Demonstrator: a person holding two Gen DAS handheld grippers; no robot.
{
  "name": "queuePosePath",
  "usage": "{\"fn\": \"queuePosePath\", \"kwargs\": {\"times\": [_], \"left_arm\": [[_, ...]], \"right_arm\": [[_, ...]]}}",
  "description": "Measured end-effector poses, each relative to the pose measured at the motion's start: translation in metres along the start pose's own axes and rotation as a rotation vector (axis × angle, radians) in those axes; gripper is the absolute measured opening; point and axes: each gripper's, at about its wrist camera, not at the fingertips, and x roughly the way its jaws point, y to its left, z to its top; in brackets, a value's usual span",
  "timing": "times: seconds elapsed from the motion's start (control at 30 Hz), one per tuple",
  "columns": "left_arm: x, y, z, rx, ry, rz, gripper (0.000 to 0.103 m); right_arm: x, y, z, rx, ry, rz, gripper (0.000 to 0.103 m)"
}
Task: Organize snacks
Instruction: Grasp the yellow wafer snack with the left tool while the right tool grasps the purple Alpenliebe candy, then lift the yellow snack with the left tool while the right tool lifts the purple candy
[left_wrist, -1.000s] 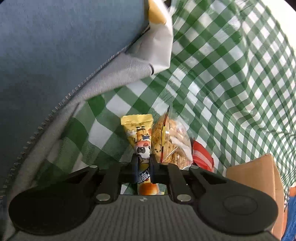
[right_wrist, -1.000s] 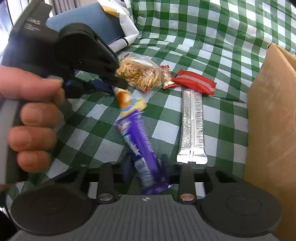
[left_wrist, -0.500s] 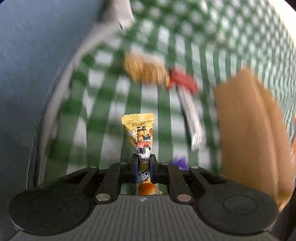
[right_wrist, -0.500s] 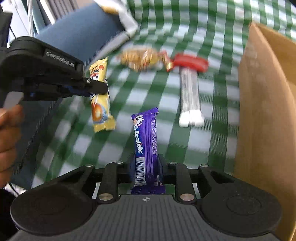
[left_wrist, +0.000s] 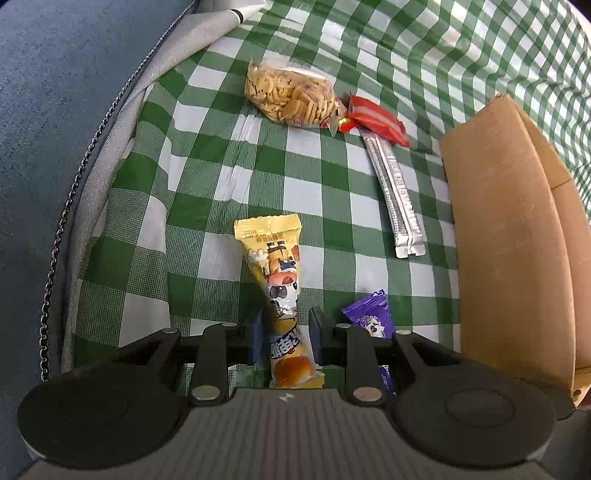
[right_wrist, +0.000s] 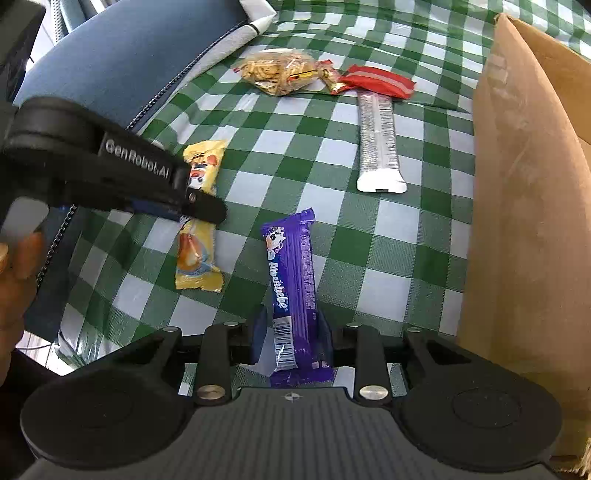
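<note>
Left gripper (left_wrist: 284, 336): its jaws have just been opening – the pads are standing clear on both sides of the yellow cartoon-printed snack packet (left_wrist: 279, 291), which is lying released between them on the green-and-white checked surface (left_wrist: 207, 173).
Right gripper (right_wrist: 291, 339): jaws likewise just opening; the purple foil chocolate bar (right_wrist: 291, 288) is lying between them, and whether the pads are touching it is hard to tell.
Hidden: both wrappers' near ends are running under the gripper bodies; the purple bar is mostly covered in the left view.
Edges: a brown cardboard box (right_wrist: 524, 206) is walling the right side – a blue cushion with a zipper (left_wrist: 55, 110) is bounding the left.
Open room: bare checks are lying between the two wrappers and the silver stick sachet (right_wrist: 378, 144), red wrapper (right_wrist: 376, 83) and clear bag of biscuit sticks (right_wrist: 277, 72) farther off.
</note>
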Motion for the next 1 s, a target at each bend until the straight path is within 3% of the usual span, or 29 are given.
{"fn": "queuePosePath", "kwargs": {"times": [0.73,1.0], "left_arm": [[0.0083,-0.0007,0.001,0.022,0.026,0.01,0.027],[0.0086,0.0006,0.0019,0.028,0.027,0.011,0.021]], "right_arm": [[0.0071,-0.0014,0.0047,0.004,-0.015,-0.06,0.032],[0.0042,-0.0041,0.0044,0.024,-0.033,-0.074,0.02]]}}
